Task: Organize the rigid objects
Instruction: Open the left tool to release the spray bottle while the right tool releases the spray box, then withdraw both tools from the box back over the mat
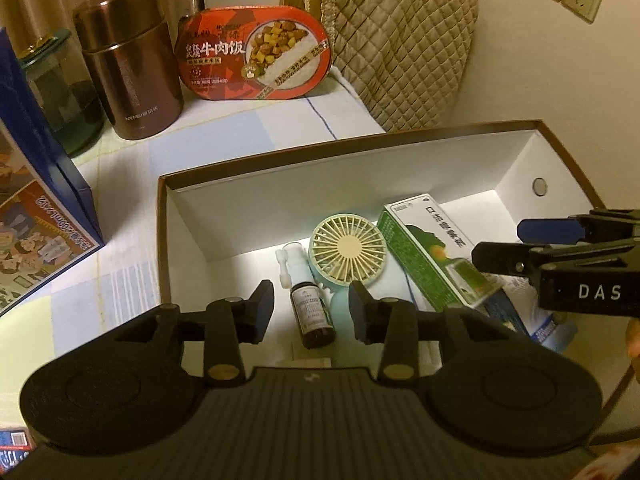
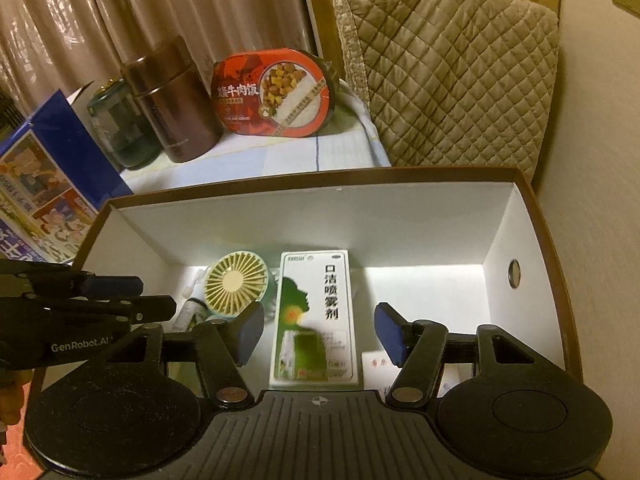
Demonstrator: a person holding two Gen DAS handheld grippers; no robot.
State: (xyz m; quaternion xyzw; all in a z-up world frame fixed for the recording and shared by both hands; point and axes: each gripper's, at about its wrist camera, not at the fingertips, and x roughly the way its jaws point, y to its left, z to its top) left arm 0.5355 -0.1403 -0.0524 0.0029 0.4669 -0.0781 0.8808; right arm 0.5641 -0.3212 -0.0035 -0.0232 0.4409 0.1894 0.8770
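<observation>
Both of my grippers hang over the open brown cardboard box with white inner walls, which sits on the pale checked tabletop.

Left gripper: its fingers stand apart, clamped on nothing. The small dark brown spray bottle with a white nozzle lies on the box floor directly between them, with a clear gap to each pad. Just beyond the bottle lies the round mint-green handheld fan with a cream grille.

Right gripper: its fingers are spread wide and hold nothing. The white-and-green rectangular spray carton with black lettering lies flat on the box floor between them, lengthwise along the line they point, free of both pads. In the left wrist view the carton rests just right of the fan, tilted, with its near end on a blue-and-white packet.

Outside the box, at the back of the tabletop, stand a brown metal flask, a green-tinted glass jar and a red oval ready-meal tub.
</observation>
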